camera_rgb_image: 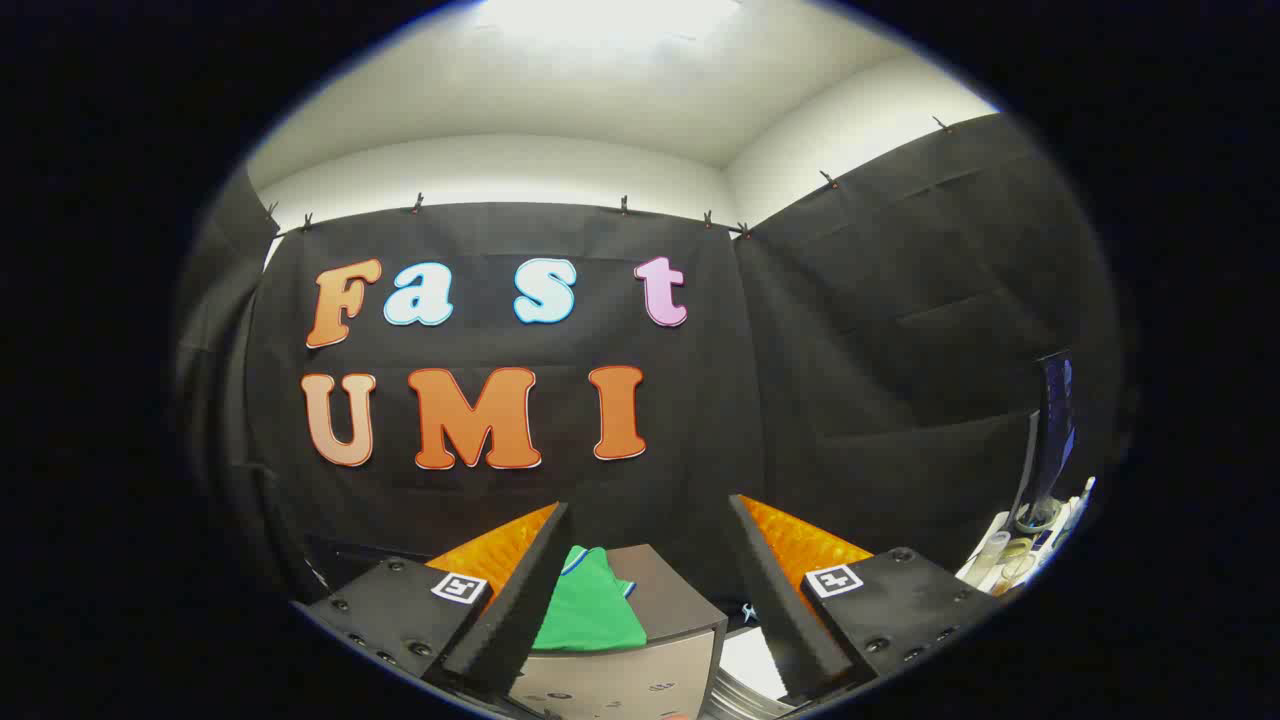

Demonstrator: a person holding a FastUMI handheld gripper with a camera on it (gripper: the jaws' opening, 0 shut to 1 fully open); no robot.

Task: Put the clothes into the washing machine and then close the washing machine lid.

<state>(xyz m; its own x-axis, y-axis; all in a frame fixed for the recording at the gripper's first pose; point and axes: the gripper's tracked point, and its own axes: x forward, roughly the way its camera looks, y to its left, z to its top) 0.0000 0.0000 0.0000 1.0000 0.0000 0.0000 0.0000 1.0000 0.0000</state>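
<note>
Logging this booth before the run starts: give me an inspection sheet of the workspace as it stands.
Surface: top of a grey box-like unit, probably the washing machine, seen between the fingers; a pale surface shows beside it.
Job's things: green garment with a blue-and-white collar edge lies on the unit's top, not yet inside; lid state cannot be told.
Clutter: a few small jars and tubes on a pale shelf beyond the right finger, too small to identify.
Grippers: tongs open, fingers wide apart and holding nothing, the garment just ahead between them.
Cables: nothing seen.
Surroundings: black cloth wall clipped up along its top edge, white wall and ceiling above.
</note>
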